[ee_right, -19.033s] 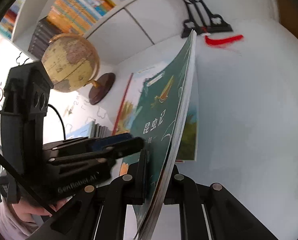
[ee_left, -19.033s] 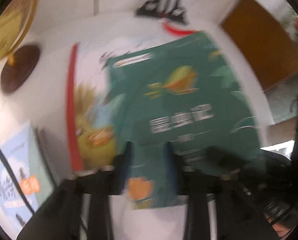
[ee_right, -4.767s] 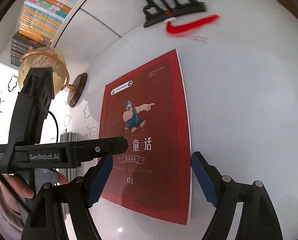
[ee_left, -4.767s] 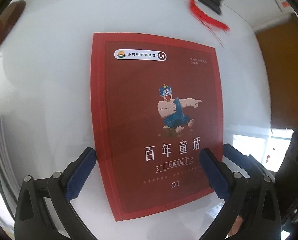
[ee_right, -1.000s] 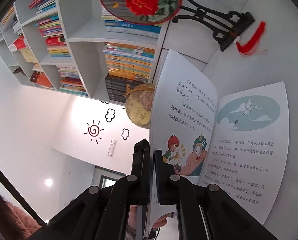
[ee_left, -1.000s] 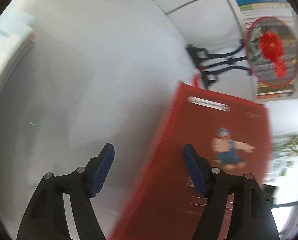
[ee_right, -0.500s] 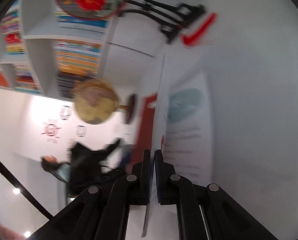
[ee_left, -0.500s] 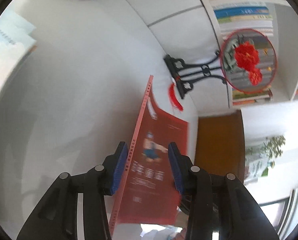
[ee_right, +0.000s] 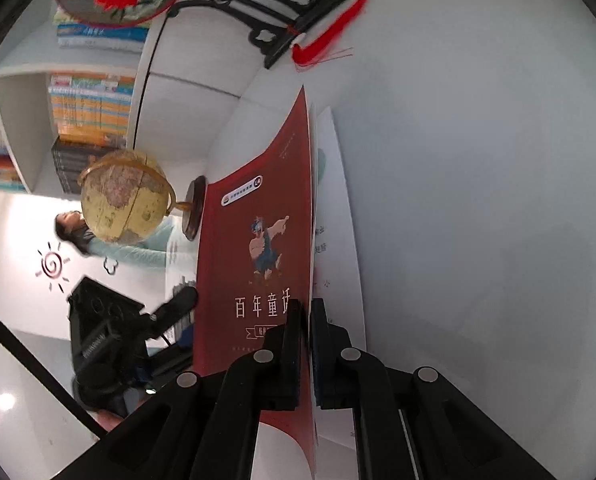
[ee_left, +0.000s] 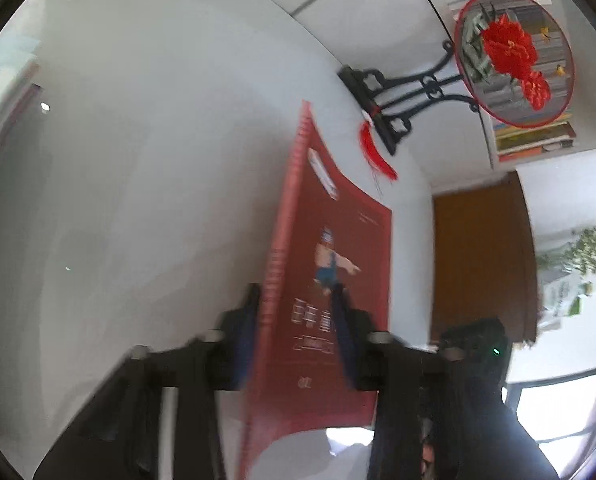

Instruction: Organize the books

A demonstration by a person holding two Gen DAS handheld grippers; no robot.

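A thin red book with a cartoon figure on its cover stands on edge above the white table. My left gripper is closing its jaws, and its blue pads sit on both sides of the book's spine edge near the bottom. In the right wrist view the red book faces left, with a white inner page spread to the right. My right gripper is shut on the cover's free edge. The left gripper shows behind the book at the left.
A stack of books lies at the table's left edge. A globe on a wooden base stands at the back. A black stand carries a round embroidered fan and a red tassel. Bookshelves fill the wall behind.
The left jaws have closed in onto the book's spine edge. The open pages have folded together, so the red cover now faces the right wrist camera. The right gripper has sunk.
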